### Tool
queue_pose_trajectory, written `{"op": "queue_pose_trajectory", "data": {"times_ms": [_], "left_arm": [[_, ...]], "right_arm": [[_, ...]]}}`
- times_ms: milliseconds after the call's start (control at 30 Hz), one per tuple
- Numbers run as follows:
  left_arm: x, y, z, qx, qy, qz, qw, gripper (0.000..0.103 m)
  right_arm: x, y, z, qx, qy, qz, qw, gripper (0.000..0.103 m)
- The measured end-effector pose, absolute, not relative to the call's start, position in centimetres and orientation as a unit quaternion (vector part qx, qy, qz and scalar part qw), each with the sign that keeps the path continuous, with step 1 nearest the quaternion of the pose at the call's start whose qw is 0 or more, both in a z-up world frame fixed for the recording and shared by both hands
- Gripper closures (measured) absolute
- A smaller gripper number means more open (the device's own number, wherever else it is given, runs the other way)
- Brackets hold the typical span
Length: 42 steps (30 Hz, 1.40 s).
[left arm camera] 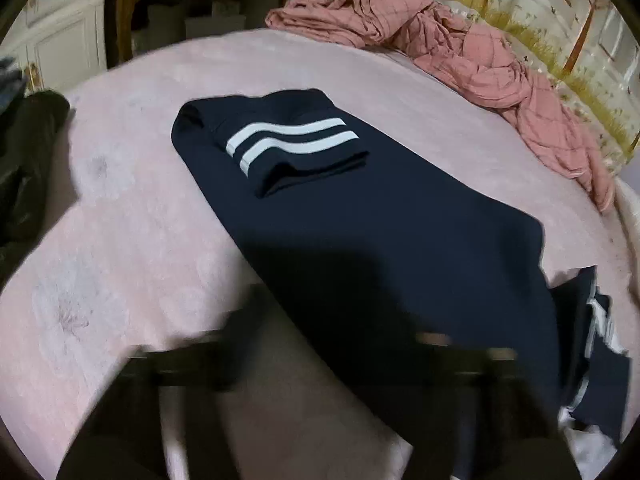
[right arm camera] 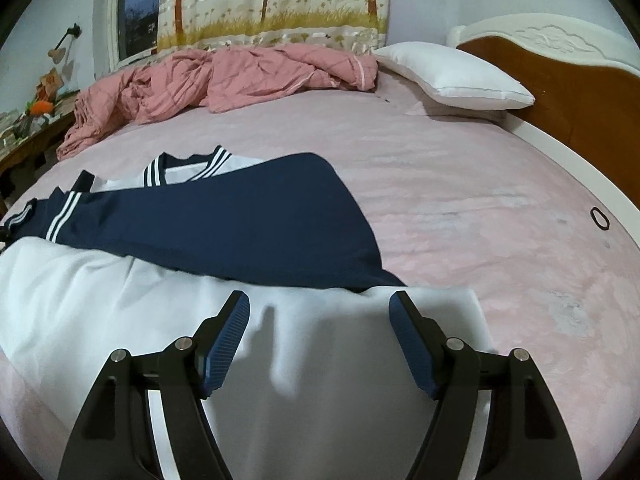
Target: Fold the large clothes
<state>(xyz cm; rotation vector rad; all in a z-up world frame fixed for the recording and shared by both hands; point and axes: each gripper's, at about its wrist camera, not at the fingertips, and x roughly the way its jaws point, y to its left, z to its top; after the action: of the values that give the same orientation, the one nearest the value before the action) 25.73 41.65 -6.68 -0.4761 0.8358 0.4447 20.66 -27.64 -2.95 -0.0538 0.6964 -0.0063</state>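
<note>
A navy garment lies spread on the pink bed, one part folded over it and showing two white stripes. My left gripper is a dark blur at the bottom, low over the garment's near edge; how its jaws stand is unclear. In the right wrist view the navy garment lies across a white one, beside a striped sailor collar. My right gripper hangs open just above the white cloth's near right corner, with nothing pinched between its blue pads.
A crumpled pink quilt lies along the far side of the bed, below a curtain. A white pillow and a wooden headboard are at the right. A black hair tie lies near the bed's edge. Dark clothing sits at the left.
</note>
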Motion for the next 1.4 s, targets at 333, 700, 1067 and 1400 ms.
{"op": "queue_pose_trajectory", "data": {"times_ms": [333, 700, 1067, 1400], "left_arm": [[20.2, 30.8, 3.6, -0.214, 0.191, 0.027, 0.958, 0.100], [20.7, 12.4, 4.1, -0.118, 0.232, -0.117, 0.958, 0.100], [13.9, 13.1, 5.8, -0.091, 0.179, -0.063, 0.978, 0.040], [20.5, 21.9, 1.9, -0.134, 0.287, 0.031, 0.948, 0.039]], "right_arm": [[20.5, -26.9, -3.1, -0.034, 0.340, 0.003, 0.940, 0.029], [20.0, -26.7, -2.9, -0.032, 0.338, 0.016, 0.940, 0.029], [20.0, -27.0, -2.8, -0.028, 0.341, 0.016, 0.940, 0.029], [20.2, -27.1, -2.9, -0.034, 0.341, 0.015, 0.939, 0.029]]}}
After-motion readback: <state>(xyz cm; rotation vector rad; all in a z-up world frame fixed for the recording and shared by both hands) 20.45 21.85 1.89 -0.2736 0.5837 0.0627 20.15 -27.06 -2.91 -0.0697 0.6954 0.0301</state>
